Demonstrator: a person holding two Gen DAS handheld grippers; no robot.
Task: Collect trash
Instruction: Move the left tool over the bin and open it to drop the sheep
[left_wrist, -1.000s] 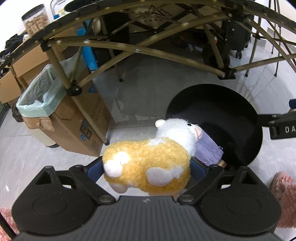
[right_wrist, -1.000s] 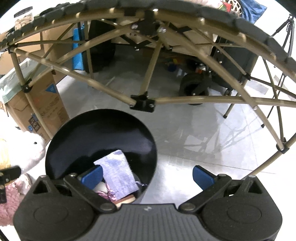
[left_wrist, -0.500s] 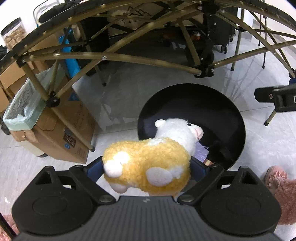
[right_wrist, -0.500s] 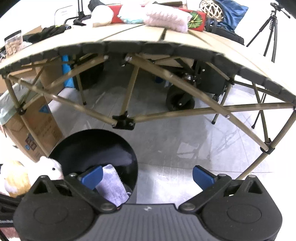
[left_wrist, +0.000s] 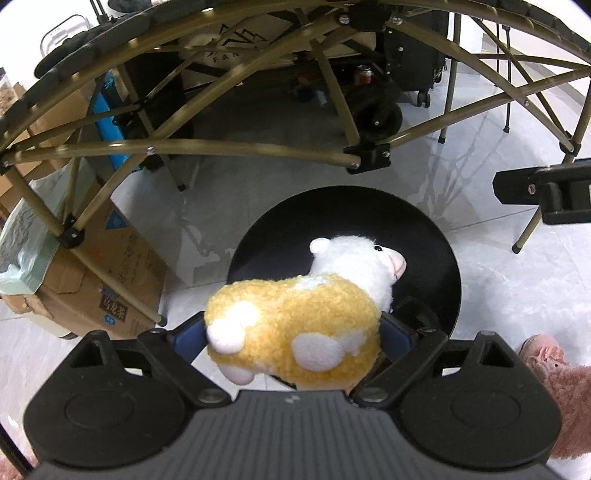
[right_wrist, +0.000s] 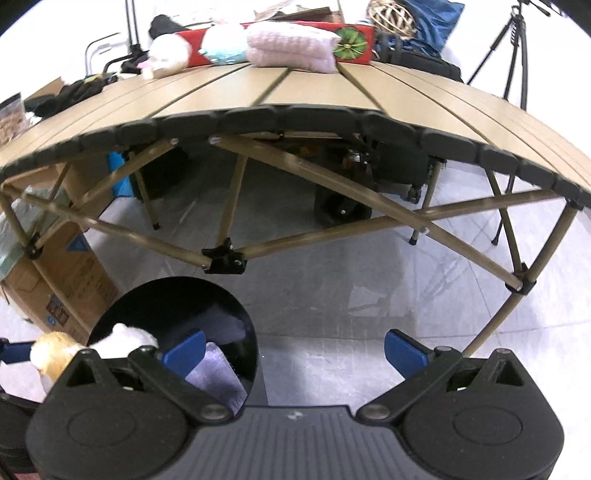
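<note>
1. Left wrist view is showing the left gripper (left_wrist: 291, 332) clamping a plush sheep (left_wrist: 295, 325) by its yellow body, both blue pads pressing into its sides, so the toy is being held wide but firmly.
2. The sheep is hanging over the near rim of the black bin (left_wrist: 436, 236), its white head reaching out above the dark opening; it is not yet inside.
3. Right wrist view is showing the right gripper (right_wrist: 293, 352) standing wide apart with nothing between its pads, hovering above the floor just beside the bin (right_wrist: 229, 306).
4. A purple cloth (right_wrist: 218, 373) is already lying in the bin, so some collecting looks done.
5. Releasing the sheep into the bin appears to be the step in hand.
6. Soft items are sitting on the folding table (right_wrist: 314, 92) at its far edge; whether they count as trash I cannot tell.
</note>
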